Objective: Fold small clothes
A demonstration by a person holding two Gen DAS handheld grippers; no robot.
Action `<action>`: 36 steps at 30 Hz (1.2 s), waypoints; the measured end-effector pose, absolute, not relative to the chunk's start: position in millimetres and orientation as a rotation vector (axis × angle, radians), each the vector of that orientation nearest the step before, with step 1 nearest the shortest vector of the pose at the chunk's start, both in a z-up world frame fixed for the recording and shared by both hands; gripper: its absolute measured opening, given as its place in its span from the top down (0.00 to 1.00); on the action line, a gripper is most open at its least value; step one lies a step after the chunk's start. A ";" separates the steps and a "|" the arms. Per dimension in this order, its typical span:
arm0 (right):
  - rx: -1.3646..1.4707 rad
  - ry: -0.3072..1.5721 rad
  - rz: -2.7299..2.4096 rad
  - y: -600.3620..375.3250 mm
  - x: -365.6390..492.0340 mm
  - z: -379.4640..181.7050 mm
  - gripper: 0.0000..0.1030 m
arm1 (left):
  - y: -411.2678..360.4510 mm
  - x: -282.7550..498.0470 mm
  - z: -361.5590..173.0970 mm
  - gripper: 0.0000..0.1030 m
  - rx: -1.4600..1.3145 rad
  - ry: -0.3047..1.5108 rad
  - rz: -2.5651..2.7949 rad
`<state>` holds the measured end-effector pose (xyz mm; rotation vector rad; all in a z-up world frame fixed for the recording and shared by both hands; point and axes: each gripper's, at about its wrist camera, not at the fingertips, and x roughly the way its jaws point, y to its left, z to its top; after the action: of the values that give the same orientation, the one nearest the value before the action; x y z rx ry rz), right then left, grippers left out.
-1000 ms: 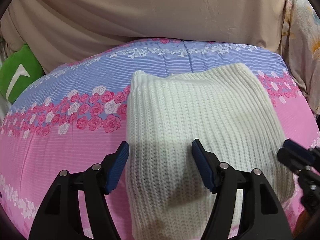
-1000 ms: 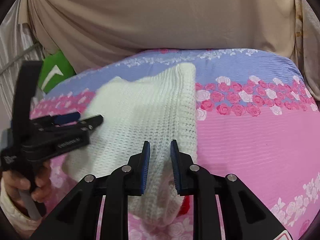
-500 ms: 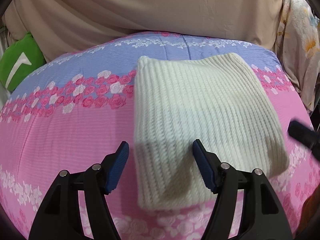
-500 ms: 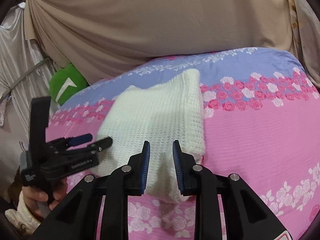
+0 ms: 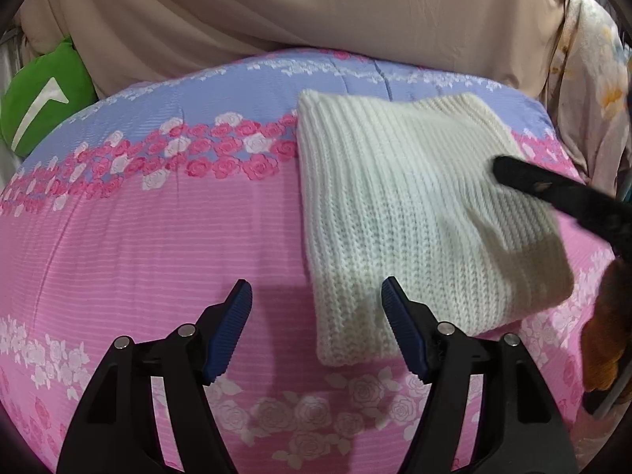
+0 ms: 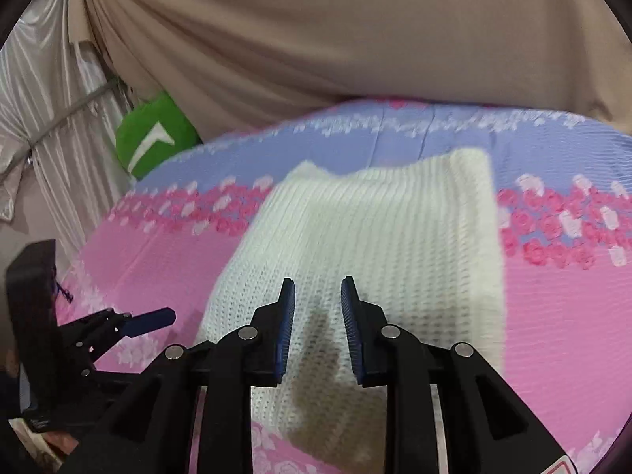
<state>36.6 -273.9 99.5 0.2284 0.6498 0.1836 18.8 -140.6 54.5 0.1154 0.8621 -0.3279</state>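
Observation:
A cream ribbed knit garment (image 5: 414, 213) lies folded into a rectangle on the pink and blue floral bedspread (image 5: 158, 245). My left gripper (image 5: 316, 331) is open and empty, just in front of the garment's near left corner. In the right wrist view the garment (image 6: 375, 245) fills the middle. My right gripper (image 6: 318, 328) hovers over its near part with the jaws a little apart and nothing between them. The right gripper also shows as a blurred black shape (image 5: 553, 193) over the garment's right side. The left gripper (image 6: 130, 324) shows at the left.
A beige sheet (image 5: 316, 15) hangs behind the bed. A green cushion (image 5: 43, 91) sits at the back left. Floral fabric (image 5: 592, 91) hangs at the right, and silvery curtains (image 6: 47, 118) at the far left.
The garment was released and now lies flat. My left gripper has drawn back and left of it. My right gripper opened a little and moved left over the garment.

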 end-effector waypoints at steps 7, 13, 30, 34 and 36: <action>0.348 0.738 0.062 -337.1 70.5 73.0 0.50 | -168.6 34.7 78.5 0.35 0.118 0.792 -0.399; 0.324 0.633 0.132 -327.7 68.8 89.1 0.85 | -199.9 52.6 59.4 0.35 0.156 0.834 -0.398; 0.261 0.718 0.022 -316.2 1.3 59.4 0.81 | -206.5 53.2 44.7 0.27 0.213 0.817 -0.323; 0.260 0.738 -0.024 -320.7 -0.5 49.0 0.80 | -209.1 50.5 45.1 0.27 0.217 0.815 -0.309; 0.280 0.717 -0.011 -322.6 -6.3 57.3 0.79 | -208.0 49.2 45.6 0.27 0.213 0.818 -0.303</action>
<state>-6.3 -322.6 57.3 0.2800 0.7175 -0.0108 49.2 -208.0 45.6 0.2129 0.8179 -0.3029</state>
